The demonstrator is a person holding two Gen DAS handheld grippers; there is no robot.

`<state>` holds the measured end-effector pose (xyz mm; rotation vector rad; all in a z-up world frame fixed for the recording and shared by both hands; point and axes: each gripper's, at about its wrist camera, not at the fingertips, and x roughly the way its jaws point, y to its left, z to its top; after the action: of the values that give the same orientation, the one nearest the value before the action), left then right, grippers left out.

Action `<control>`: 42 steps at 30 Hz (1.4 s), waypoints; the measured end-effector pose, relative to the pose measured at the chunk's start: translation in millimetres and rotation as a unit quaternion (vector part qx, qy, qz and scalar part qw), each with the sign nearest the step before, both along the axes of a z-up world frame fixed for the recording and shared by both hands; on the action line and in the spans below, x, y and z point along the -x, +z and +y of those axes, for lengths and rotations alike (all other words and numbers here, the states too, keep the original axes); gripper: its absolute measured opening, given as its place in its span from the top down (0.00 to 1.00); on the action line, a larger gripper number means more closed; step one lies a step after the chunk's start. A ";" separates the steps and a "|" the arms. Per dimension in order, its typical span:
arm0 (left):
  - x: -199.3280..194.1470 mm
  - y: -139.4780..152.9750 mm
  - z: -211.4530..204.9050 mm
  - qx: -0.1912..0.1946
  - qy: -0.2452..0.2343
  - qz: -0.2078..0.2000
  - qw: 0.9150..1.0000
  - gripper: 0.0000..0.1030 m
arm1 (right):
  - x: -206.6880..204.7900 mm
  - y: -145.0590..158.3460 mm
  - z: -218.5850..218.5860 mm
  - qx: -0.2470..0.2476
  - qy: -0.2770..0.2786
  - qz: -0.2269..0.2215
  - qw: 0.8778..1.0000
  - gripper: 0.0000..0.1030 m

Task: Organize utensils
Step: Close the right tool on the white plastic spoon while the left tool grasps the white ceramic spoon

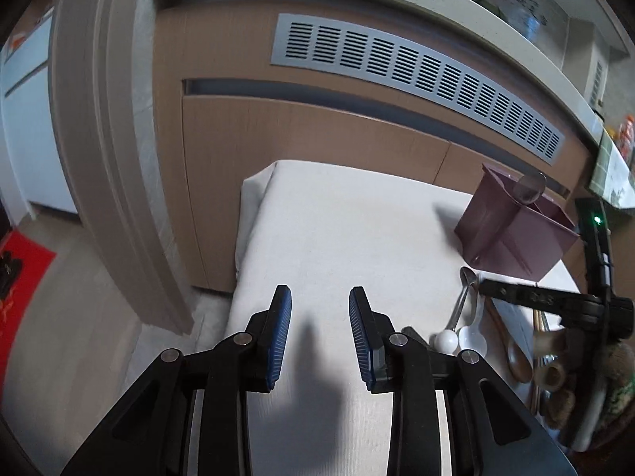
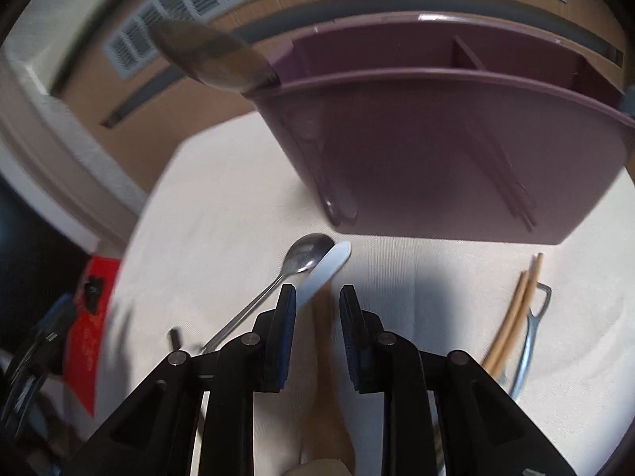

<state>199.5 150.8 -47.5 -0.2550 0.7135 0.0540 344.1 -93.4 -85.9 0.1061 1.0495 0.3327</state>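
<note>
Where ribbed cloth spreads, glossy purple caddy stands

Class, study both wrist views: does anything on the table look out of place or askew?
Yes. Loose utensils still lie on the cloth outside the purple caddy: a metal spoon crossed by a white spoon's handle, and chopsticks fanned unevenly. A large spoon leans out over the caddy's corner.
</note>
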 end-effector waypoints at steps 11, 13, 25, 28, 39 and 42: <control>-2.5 -4.3 -22.0 0.021 -0.050 0.008 0.999 0.69 | 20.2 -2.1 8.6 0.081 0.114 -0.018 0.990 0.76; -4.0 -5.0 -25.3 0.022 -0.055 0.011 0.998 0.69 | 29.6 -0.6 -8.9 0.085 0.135 -0.020 0.987 0.76; -6.0 -9.5 -70.0 0.022 -0.127 0.026 0.991 0.69 | 16.9 2.3 -15.1 0.065 0.082 -0.044 0.994 0.91; -5.9 -9.6 -84.7 0.014 -0.149 0.028 0.988 0.69 | 28.8 17.7 -22.8 0.060 0.085 -0.085 0.991 0.92; -26.6 -22.6 -120.7 -0.033 -0.124 0.048 0.991 0.69 | 91.8 84.2 -113.4 0.023 0.002 -0.197 0.980 0.92; -29.5 -24.8 -114.3 -0.033 -0.092 0.050 0.994 0.69 | 99.5 86.4 -124.5 0.024 -0.014 -0.211 0.977 0.92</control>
<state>229.0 36.5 -72.3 -0.1235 0.8298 -0.0850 244.6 -217.9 0.5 0.0057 0.6339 0.2882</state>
